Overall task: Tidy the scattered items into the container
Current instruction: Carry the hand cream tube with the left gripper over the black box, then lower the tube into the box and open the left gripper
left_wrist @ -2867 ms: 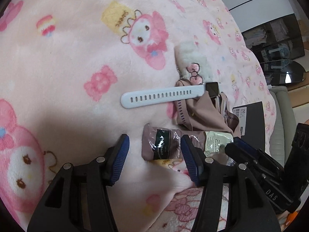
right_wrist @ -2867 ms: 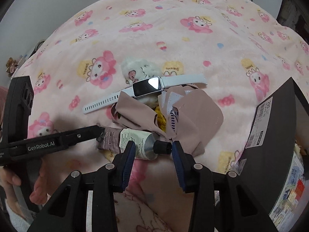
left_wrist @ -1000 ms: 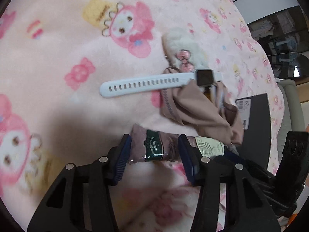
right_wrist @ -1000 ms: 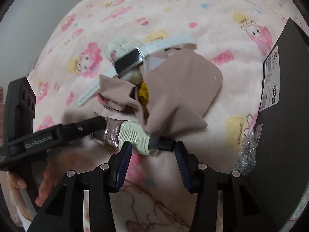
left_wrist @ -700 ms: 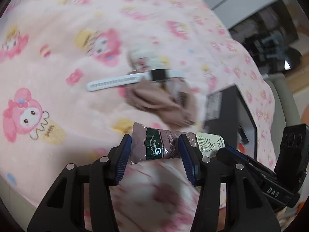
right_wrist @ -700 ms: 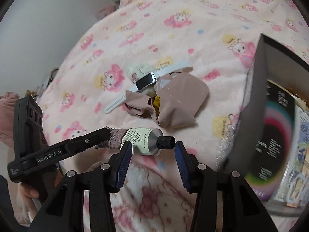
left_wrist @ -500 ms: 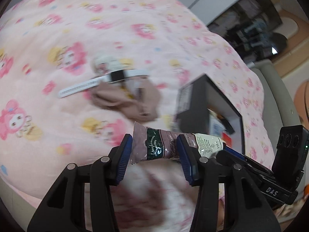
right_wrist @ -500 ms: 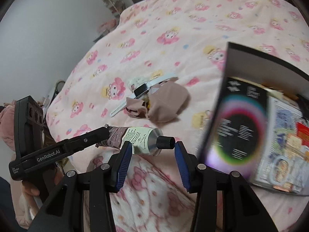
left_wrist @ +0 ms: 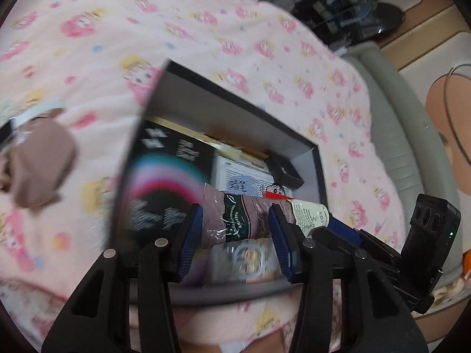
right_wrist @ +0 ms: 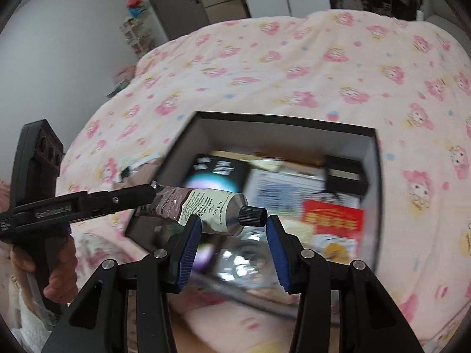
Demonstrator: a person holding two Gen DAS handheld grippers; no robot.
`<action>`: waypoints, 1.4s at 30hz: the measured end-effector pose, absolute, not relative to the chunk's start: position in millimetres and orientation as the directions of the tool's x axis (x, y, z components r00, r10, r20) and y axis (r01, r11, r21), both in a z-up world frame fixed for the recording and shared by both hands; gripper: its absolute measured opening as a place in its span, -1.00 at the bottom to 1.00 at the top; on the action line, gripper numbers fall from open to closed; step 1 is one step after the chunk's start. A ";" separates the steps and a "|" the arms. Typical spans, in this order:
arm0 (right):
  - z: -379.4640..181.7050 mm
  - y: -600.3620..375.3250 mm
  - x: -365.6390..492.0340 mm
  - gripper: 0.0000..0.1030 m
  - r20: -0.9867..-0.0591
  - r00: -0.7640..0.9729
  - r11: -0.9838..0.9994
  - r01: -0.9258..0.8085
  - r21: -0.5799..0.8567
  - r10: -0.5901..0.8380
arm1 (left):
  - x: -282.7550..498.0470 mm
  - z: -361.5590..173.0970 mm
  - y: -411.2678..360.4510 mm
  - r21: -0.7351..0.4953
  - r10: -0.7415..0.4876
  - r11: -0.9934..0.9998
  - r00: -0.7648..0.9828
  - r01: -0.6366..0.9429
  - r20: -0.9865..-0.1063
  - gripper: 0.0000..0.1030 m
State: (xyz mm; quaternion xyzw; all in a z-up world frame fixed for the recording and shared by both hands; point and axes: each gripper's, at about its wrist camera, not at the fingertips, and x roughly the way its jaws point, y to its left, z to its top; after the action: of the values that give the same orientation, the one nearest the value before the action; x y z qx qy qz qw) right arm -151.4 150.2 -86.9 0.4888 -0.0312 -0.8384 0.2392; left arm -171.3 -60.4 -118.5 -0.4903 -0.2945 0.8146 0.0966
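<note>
Now my left hand-held gripper (left_wrist: 237,234) clamps the crimped end of the tube (left_wrist: 235,219); my right hand-held gripper (right_wrist: 234,235) grips its capped end, holding it above the open black box (right_wrist: 371,176) on the pink bed (right_wrist: 294,67).
</note>
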 end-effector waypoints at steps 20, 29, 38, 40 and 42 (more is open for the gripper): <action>-134.4 177.9 -167.7 -0.19 -0.839 -0.479 -0.953 0.269 0.141 -0.260 | -214.0 -163.3 -13.4 -0.440 0.362 -0.885 -0.371 0.150 -0.855 -0.11; -140.2 161.5 -166.1 -0.31 -0.847 -0.465 -0.936 0.337 0.100 -0.257 | -214.6 -172.7 -12.1 -0.451 0.379 -0.871 -0.320 0.194 -0.868 -0.20; -144.1 170.7 -171.8 -0.30 -0.863 -0.434 -0.949 0.283 0.141 -0.258 | -218.5 -166.1 5.4 -0.491 0.420 -0.859 -0.348 0.148 -0.838 -0.28; -147.2 166.1 -172.7 -0.31 -0.870 -0.439 -0.952 0.288 0.102 -0.226 | -219.4 -170.7 2.5 -0.510 0.441 -0.845 -0.330 0.160 -0.835 -0.37; -148.8 162.6 -171.8 -0.30 -0.872 -0.439 -0.951 0.296 0.086 -0.215 | -220.3 -172.1 7.8 -0.494 0.434 -0.858 -0.312 0.144 -0.845 -0.39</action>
State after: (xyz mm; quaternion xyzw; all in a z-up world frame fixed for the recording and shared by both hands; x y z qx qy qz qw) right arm -171.8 162.6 -148.8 0.5078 0.0397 -0.8472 0.1507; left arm -220.3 7.8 -172.1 -0.5787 -0.2497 0.7706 0.0943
